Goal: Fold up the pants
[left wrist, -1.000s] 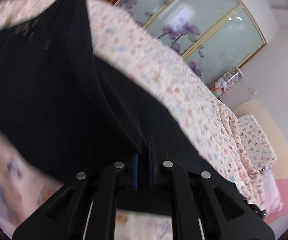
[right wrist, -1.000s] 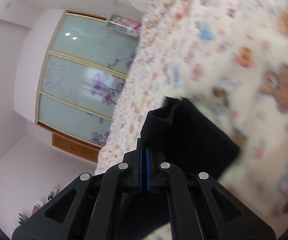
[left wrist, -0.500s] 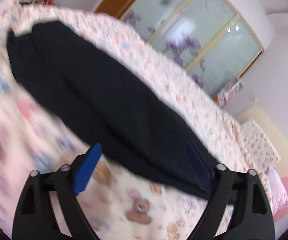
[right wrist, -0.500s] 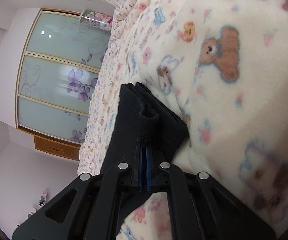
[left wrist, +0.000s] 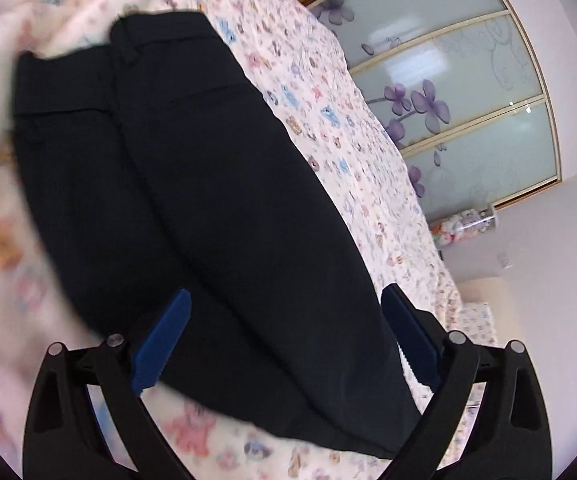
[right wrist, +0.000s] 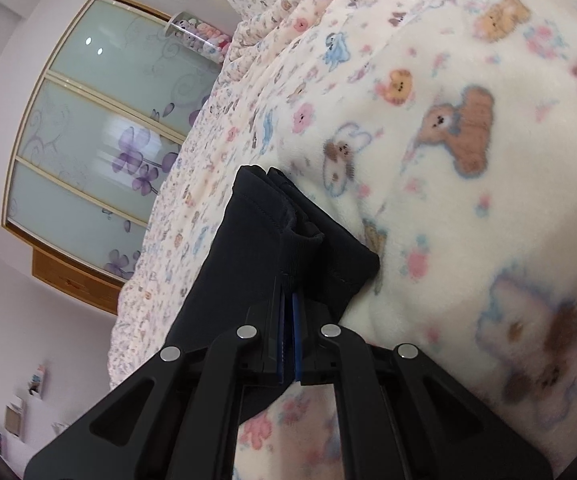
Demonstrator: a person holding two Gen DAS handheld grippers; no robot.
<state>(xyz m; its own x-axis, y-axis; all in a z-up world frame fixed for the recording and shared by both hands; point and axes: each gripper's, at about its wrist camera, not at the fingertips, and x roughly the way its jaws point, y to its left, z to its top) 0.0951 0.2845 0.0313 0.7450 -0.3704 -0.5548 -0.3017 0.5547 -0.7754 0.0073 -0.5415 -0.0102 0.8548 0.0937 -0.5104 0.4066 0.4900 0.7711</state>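
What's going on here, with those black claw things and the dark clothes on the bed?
A person is folding a pair of black pants on a bed covered by a teddy-bear blanket, using a handheld gripper in each hand. The left gripper is open, its blue pads spread above the pants, which lie with one leg over the other. The right gripper is shut on the cuff end of the pants, close to the blanket.

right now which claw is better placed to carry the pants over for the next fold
Right. The right claw is shut on the hem end of the pants, so it could probably carry that end across. The left claw is open above the pants on the blanket, gripping nothing.
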